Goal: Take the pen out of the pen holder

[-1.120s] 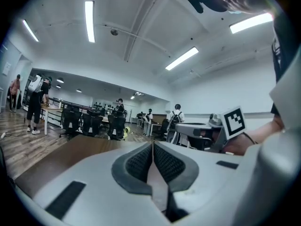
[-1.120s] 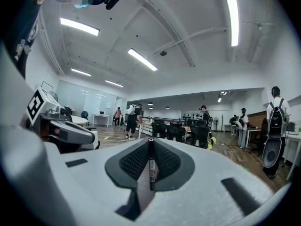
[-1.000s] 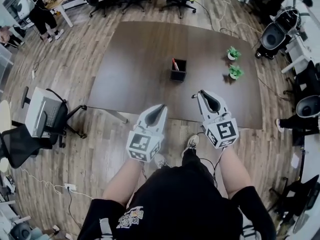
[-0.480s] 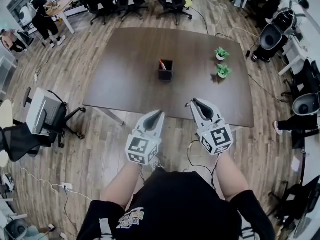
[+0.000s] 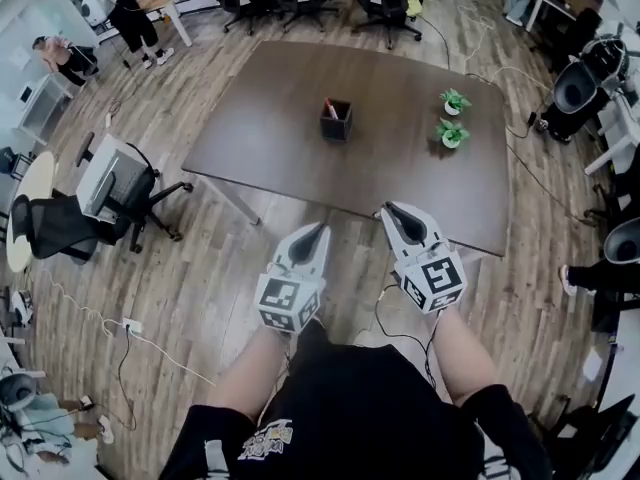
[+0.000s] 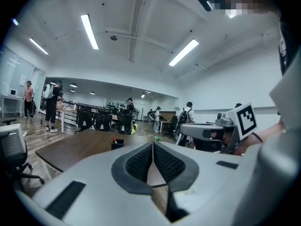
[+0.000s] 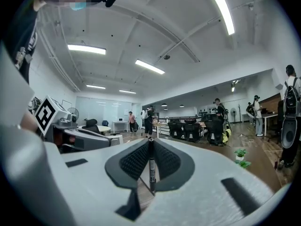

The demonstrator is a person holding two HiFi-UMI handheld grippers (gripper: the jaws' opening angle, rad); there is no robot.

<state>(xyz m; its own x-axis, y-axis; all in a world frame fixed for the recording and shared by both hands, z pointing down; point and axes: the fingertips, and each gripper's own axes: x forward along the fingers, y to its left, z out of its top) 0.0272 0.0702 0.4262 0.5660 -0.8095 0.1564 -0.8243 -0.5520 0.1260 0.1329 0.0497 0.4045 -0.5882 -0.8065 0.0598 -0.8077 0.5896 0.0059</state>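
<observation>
A black pen holder stands near the middle of the dark brown table, with a red pen sticking out of it. My right gripper hovers at the table's near edge, shut on a thin black pen that lies lengthwise between its pads. My left gripper hangs beside it over the floor, shut with nothing between its jaws. In the left gripper view the holder sits far ahead on the table, well beyond the fingertips.
Two small potted plants stand on the table right of the holder. Office chairs are at the left, more chairs behind the table's far edge. Cables trail over the wood floor. People stand at the far left.
The table and holder have shifted and turned in the head view as I move with both grippers. The two grippers stay side by side, jaws unchanged.
</observation>
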